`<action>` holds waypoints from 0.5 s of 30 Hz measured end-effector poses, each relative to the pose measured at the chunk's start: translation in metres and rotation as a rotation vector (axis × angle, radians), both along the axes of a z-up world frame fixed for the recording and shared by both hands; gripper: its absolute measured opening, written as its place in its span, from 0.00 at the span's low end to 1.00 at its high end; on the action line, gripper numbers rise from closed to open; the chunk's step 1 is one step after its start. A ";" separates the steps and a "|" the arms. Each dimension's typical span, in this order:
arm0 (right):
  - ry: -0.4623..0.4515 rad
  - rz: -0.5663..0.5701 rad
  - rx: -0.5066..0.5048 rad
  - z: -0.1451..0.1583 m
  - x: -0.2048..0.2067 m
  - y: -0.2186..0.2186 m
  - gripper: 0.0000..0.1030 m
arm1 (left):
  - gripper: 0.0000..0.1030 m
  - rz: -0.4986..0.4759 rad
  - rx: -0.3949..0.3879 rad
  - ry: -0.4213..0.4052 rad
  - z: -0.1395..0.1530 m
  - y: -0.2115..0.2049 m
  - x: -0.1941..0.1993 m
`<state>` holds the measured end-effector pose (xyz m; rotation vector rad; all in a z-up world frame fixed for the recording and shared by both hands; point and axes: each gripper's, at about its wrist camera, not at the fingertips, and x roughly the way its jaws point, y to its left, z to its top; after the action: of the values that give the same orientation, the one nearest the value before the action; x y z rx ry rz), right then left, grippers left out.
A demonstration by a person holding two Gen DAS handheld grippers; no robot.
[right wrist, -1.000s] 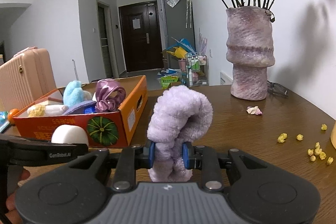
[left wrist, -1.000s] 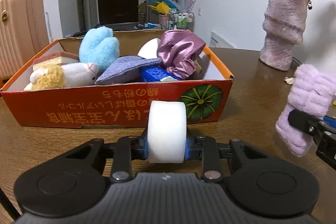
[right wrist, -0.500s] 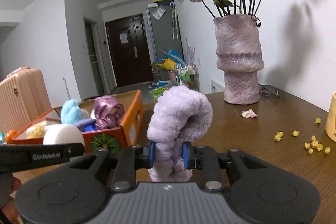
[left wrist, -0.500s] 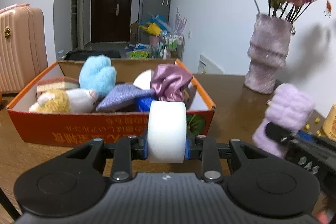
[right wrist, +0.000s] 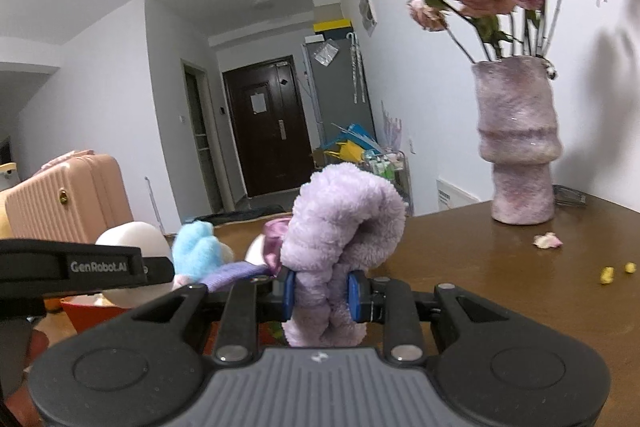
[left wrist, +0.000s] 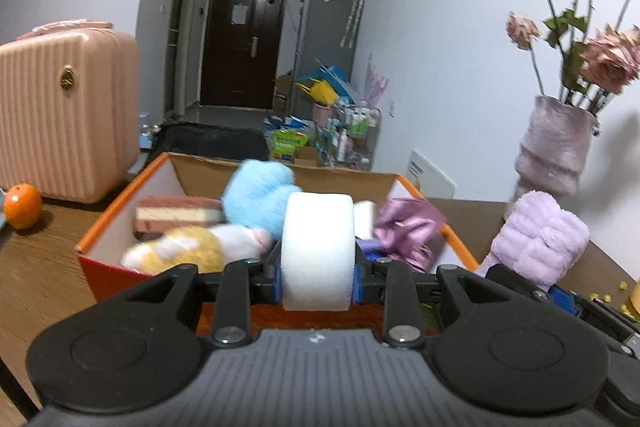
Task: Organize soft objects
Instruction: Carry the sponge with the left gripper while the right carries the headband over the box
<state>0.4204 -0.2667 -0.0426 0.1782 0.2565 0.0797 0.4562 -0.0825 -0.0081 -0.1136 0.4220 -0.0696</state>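
My left gripper (left wrist: pixel 318 285) is shut on a white foam roll (left wrist: pixel 318 247) and holds it above the near wall of an orange cardboard box (left wrist: pixel 120 195). The box holds a blue plush (left wrist: pixel 258 197), a yellow and white plush (left wrist: pixel 180 253), a pink layered sponge (left wrist: pixel 176 213) and a purple satin scrunchie (left wrist: pixel 406 223). My right gripper (right wrist: pixel 320 293) is shut on a fluffy lilac towel roll (right wrist: pixel 344 227), raised to the right of the box; it also shows in the left wrist view (left wrist: pixel 538 237).
A fuzzy pink vase (right wrist: pixel 518 139) with dried roses stands on the brown table at the right. A petal (right wrist: pixel 547 239) and yellow crumbs (right wrist: pixel 616 271) lie near it. An orange (left wrist: pixel 22 206) and a pink suitcase (left wrist: pixel 60 115) are at the left.
Both grippers have risen and moved forward with their loads. The white roll was low in front of the box wall and is now above its near wall.
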 end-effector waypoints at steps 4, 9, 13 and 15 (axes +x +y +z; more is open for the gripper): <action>-0.018 0.022 -0.006 0.001 0.013 0.018 0.24 | 0.29 0.026 0.008 -0.019 0.001 0.016 0.009; -0.050 0.060 -0.042 0.003 0.031 0.041 0.24 | 0.29 0.075 0.045 -0.060 0.004 0.030 0.021; -0.063 0.084 -0.064 0.003 0.046 0.055 0.24 | 0.29 0.091 0.055 -0.063 0.002 0.041 0.035; -0.066 0.091 -0.071 0.003 0.053 0.061 0.24 | 0.29 0.100 0.064 -0.065 0.001 0.044 0.042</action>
<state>0.4734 -0.2056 -0.0401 0.0927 0.2008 0.1663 0.4986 -0.0381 -0.0069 -0.0689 0.3529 0.0386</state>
